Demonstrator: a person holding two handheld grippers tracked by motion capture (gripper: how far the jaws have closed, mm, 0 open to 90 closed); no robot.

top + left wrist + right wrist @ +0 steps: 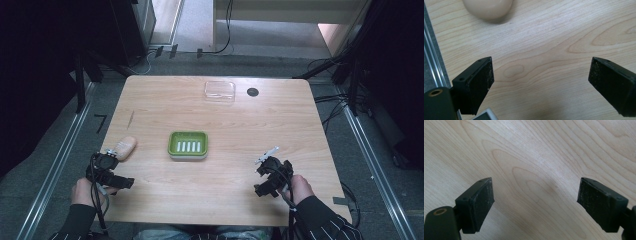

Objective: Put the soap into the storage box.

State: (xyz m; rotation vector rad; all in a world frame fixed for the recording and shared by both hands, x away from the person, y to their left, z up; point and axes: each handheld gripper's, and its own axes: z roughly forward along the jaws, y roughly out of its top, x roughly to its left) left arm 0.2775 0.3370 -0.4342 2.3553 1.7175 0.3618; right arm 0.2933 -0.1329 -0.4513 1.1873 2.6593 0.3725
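A pale beige oval bar, like soap (124,148), lies near the table's left edge; its rounded end (488,8) sits at the top of the left gripper view. Just behind it my left gripper (111,162) (540,82) is open, with bare wood between the jaws. A green dish with a slotted white insert (188,145) stands at the table's middle. A clear plastic lid or box (219,91) rests at the far edge. My right gripper (267,167) (535,202) hangs open over bare wood at the front right, holding nothing.
The wooden table (240,125) has a small black round spot (252,92) beside the clear box. Metal floor rails (55,165) run along both sides, and cables lie on the floor beyond the far edge.
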